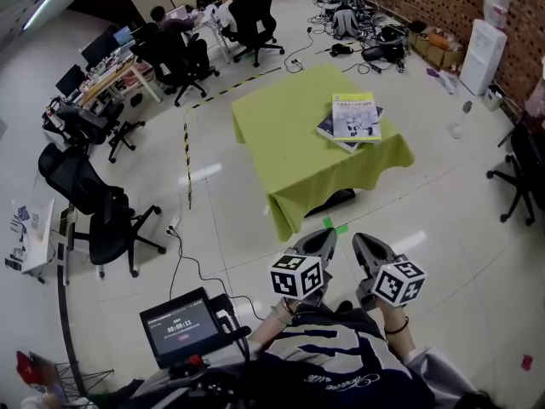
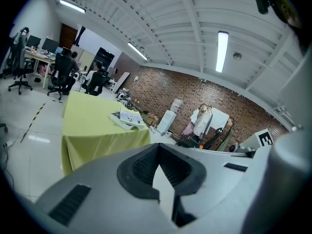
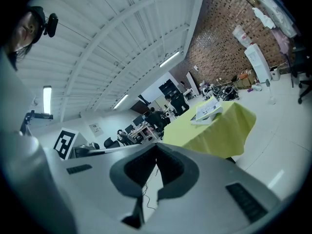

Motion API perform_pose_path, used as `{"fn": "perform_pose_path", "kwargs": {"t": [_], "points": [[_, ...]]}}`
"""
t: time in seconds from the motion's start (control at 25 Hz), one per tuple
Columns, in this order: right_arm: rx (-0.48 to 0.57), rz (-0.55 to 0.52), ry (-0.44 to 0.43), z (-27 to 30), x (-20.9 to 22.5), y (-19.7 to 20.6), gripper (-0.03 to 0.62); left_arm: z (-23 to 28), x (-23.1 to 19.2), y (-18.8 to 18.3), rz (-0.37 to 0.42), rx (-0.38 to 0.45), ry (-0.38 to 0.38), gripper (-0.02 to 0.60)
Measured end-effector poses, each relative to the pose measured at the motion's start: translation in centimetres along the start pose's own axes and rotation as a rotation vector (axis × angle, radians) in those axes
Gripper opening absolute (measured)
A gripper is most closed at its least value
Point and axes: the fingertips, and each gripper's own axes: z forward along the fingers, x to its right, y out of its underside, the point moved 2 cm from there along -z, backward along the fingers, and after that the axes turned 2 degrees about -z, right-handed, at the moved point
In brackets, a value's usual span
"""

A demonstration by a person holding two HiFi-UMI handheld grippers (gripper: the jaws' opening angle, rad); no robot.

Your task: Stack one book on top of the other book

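A yellow-and-white book (image 1: pixel 356 115) lies on top of a dark book (image 1: pixel 334 132) on the table with the lime-green cloth (image 1: pixel 285 139). The stack sits near the table's far right corner. My left gripper (image 1: pixel 326 233) and right gripper (image 1: pixel 365 239) are held side by side over the floor, well short of the table's near edge, both shut and empty. The left gripper view has the books (image 2: pixel 126 117) far off, beyond its shut jaws (image 2: pixel 157 146). In the right gripper view the stacked books (image 3: pixel 208 110) also lie distant past its shut jaws (image 3: pixel 156 145).
Black office chairs (image 1: pixel 102 220) stand at the left, and one (image 1: pixel 521 173) at the right. People sit at desks (image 1: pixel 170 37) in the back. A white water dispenser (image 1: pixel 481 54) stands by the brick wall. A screen (image 1: pixel 183 324) is near my body; cables (image 1: pixel 183 254) run over the floor.
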Motion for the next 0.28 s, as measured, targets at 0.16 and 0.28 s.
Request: {"fn": "perform_pose_path", "kwargs": {"t": [0.16, 0.28], "points": [[0.001, -0.003, 0.009, 0.52, -0.33, -0.07, -0.006, -0.27, -0.51, -0.24, 0.000, -0.003, 0.005, 0.005], [0.001, -0.004, 0.013, 0.78, -0.43, 0.10, -0.006, -0.39, -0.86, -0.12, -0.001, -0.006, 0.006, 0.005]]}}
